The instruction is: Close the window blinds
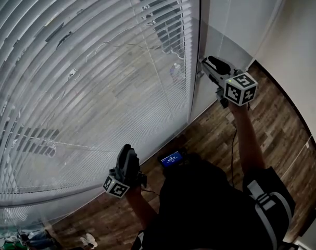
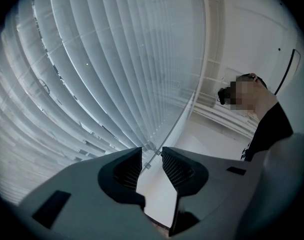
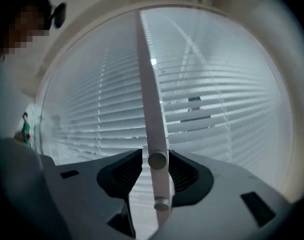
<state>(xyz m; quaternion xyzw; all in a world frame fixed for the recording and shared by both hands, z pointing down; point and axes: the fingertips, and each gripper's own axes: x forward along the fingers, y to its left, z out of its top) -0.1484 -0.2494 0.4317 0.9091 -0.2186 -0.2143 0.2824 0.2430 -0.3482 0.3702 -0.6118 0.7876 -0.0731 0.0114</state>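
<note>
The window blinds [image 1: 95,87] hang over the window in front of the person, and the street shows between the slats. The right gripper [image 3: 156,156] is spread, with the white tilt wand [image 3: 153,109] between its jaws and not squeezed. The left gripper [image 2: 152,151] is spread and holds nothing, low near the blinds.

Head view: high up, aimed steeply down; blinds [image 1: 90,87] at left, floor [image 1: 282,119] at right.
Left gripper view: low, tilted up along blinds, v. close.
Right gripper view: approx. level, facing blinds, close.
Shared: blinds in all 3; person [image 2: 272,129] in both gripper views.
</note>
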